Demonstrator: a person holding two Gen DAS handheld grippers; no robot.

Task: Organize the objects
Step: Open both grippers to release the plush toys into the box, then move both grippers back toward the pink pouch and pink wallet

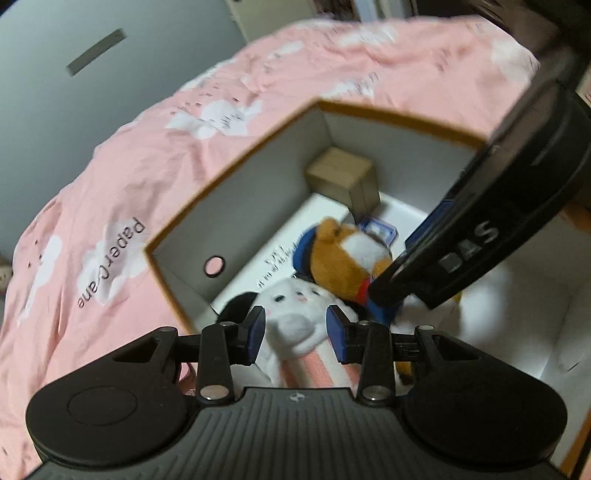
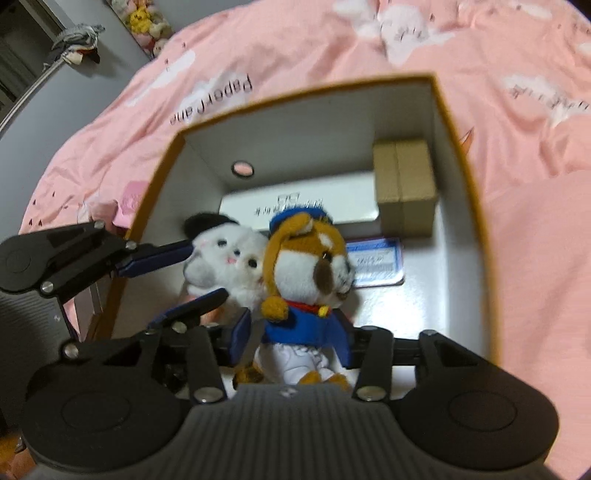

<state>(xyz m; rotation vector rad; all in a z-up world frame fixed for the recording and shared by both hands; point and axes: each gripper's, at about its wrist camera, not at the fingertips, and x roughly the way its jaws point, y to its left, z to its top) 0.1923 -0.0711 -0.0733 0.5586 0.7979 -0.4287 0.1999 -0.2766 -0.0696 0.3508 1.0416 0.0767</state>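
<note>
An open white box with an orange rim (image 1: 258,142) (image 2: 458,122) lies on a pink bedspread. My left gripper (image 1: 296,328) holds a white plush with a black ear (image 1: 295,314) (image 2: 225,258) between its blue pads, over the box. My right gripper (image 2: 291,341) is shut on a brown dog plush in a blue coat (image 2: 306,280) (image 1: 343,258), also over the box, right beside the white plush. The right gripper's body crosses the left wrist view at the right (image 1: 384,295). The left gripper shows at the left of the right wrist view (image 2: 199,269).
Inside the box are a small tan cardboard box (image 1: 343,175) (image 2: 404,184), a flat white carton with print (image 2: 295,206) and a blue-edged card (image 2: 376,262). The box wall has a round hole (image 2: 242,169). The pink bedspread (image 1: 110,206) surrounds the box. Plush toys (image 2: 144,22) sit far off.
</note>
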